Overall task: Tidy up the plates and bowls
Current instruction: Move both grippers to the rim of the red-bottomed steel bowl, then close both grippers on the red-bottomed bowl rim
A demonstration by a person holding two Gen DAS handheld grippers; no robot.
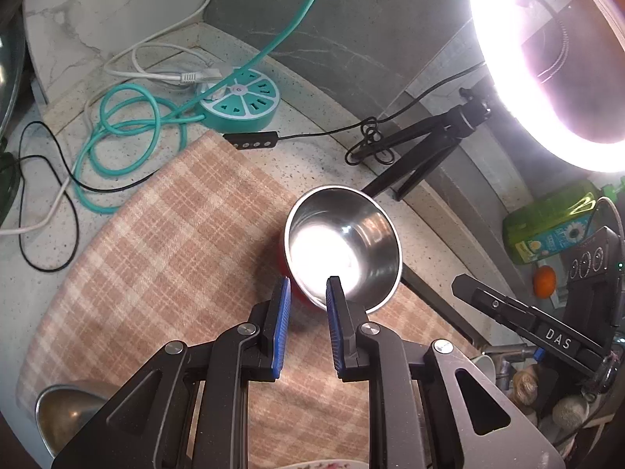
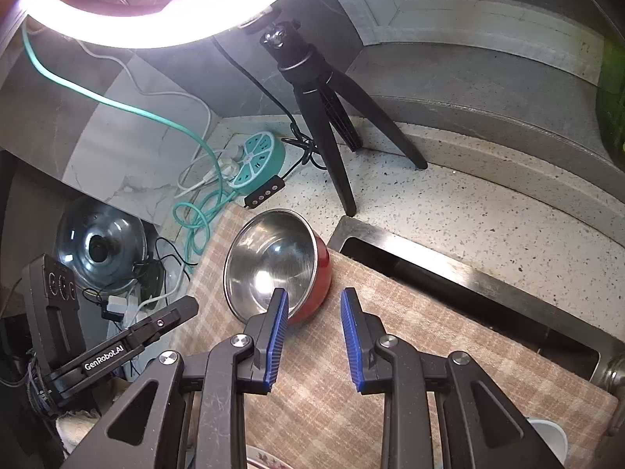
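Note:
A steel bowl with a red outside [image 1: 343, 242] [image 2: 269, 262] stands on a checked cloth [image 1: 168, 258] [image 2: 410, 351]. My left gripper [image 1: 308, 293] hangs just over its near rim. One blue pad lies across the shiny inside and the other across the red wall, with a narrow gap between them. My right gripper [image 2: 314, 308] is at the bowl's near right side. Its left pad overlaps the rim and its right pad is over the cloth, with a wider gap. I cannot tell whether either touches the bowl. A flowered plate's edge [image 1: 332, 464] [image 2: 259, 461] peeks in below.
A lit ring light [image 1: 508, 78] on a black tripod [image 2: 324, 117] stands behind the bowl. A teal power hub [image 1: 242, 97] with looped cables lies at the back. The sink [image 2: 468, 285] is on the right, a glass lid [image 2: 101, 242] on the left, a metal dish [image 1: 66, 410] near left.

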